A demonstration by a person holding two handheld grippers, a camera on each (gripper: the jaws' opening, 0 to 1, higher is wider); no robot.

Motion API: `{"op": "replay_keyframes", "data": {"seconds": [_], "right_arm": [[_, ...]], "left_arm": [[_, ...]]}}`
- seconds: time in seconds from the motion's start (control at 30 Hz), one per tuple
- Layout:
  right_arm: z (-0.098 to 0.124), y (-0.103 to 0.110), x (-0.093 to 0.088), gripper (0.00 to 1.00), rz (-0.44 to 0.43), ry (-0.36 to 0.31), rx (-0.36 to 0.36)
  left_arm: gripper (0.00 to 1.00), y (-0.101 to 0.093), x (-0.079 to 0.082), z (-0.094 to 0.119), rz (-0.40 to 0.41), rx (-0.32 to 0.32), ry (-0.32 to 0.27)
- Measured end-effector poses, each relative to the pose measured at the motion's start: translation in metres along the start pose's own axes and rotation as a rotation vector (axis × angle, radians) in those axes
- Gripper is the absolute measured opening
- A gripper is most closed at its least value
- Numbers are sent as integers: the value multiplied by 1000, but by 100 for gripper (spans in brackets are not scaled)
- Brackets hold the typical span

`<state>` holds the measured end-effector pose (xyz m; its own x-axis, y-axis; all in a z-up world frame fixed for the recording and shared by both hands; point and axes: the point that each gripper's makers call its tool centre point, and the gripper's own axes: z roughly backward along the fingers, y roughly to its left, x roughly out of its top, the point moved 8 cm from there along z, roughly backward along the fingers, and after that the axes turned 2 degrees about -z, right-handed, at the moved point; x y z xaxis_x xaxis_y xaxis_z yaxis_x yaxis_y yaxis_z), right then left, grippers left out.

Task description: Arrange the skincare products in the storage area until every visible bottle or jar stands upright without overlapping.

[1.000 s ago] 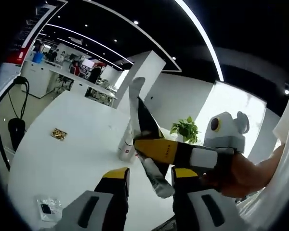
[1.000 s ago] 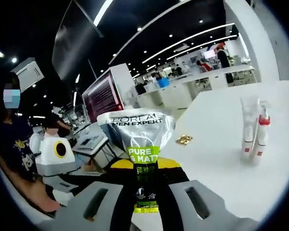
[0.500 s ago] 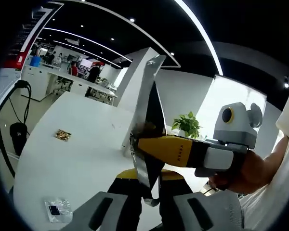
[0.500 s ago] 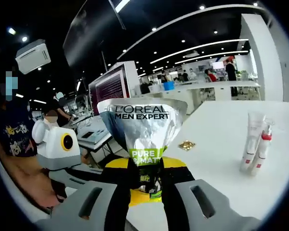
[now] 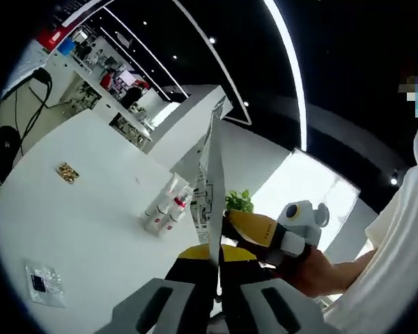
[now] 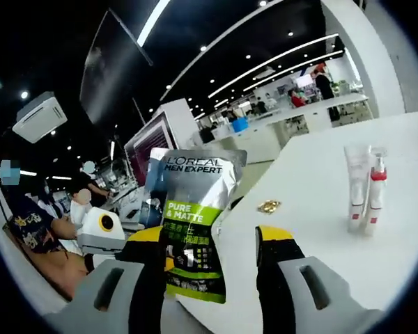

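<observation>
Here, left gripper view: the left gripper [image 5: 214, 268] has its jaws pressed together on the lower edge of a silver tube [image 5: 210, 184], seen edge-on and standing up tall and thin above the jaws. The right gripper [image 5: 256, 229] reaches in from the right, yellow tip just beside the tube; contact there cannot be told. A hand [image 5: 313, 271] holds it, white sleeve behind. Two white bottles [image 5: 166, 209] stand upright side by side on the white table [image 5: 76, 229], well apart from the tube, with plenty of bare tabletop around them. A small gold wrapper [image 5: 67, 172] lies further left; a clear packet [image 5: 42, 284] lies near the table's near edge. A green plant [image 5: 238, 202] sits behind the tube. Ceiling is dark with long light strips; desks at far left.

Right gripper view: the right gripper [image 6: 212, 261] has its jaws spread wide apart, holding nothing. The tube [image 6: 195, 223] shows its printed front, tilted slightly, just inside the left jaw. The left gripper [image 6: 101, 233] sits behind it at left. The bottles [image 6: 362, 191] stand upright at right on the table [image 6: 320, 229], touching or nearly so; the gold wrapper [image 6: 268, 206] lies between tube and bottles. Open table all around. Large office hall behind, with people at far desks.
</observation>
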<state>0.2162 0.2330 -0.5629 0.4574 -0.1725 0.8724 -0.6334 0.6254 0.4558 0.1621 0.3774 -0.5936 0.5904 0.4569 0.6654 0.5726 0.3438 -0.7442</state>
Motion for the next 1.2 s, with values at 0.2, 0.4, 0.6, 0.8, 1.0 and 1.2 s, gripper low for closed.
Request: {"op": "replay_keyframes", "data": {"seconds": [0.2, 0.4, 0.6, 0.8, 1.0, 1.2], "right_arm": [[0, 17, 2, 45, -282, 71, 325], [6, 10, 5, 25, -259, 77, 340], [16, 2, 8, 5, -354, 77, 370], [24, 0, 2, 1, -513, 35, 408], [28, -5, 7, 0, -489, 33, 427], [30, -7, 4, 0, -477, 89, 452]], "left_arm": [[0, -22, -3, 0, 54, -232, 34], [0, -16, -4, -2, 68, -191, 51], [0, -16, -4, -4, 81, -192, 53], [1, -16, -7, -7, 98, -196, 77], [10, -15, 2, -11, 174, -195, 7], [13, -11, 10, -16, 167, -188, -5]]}}
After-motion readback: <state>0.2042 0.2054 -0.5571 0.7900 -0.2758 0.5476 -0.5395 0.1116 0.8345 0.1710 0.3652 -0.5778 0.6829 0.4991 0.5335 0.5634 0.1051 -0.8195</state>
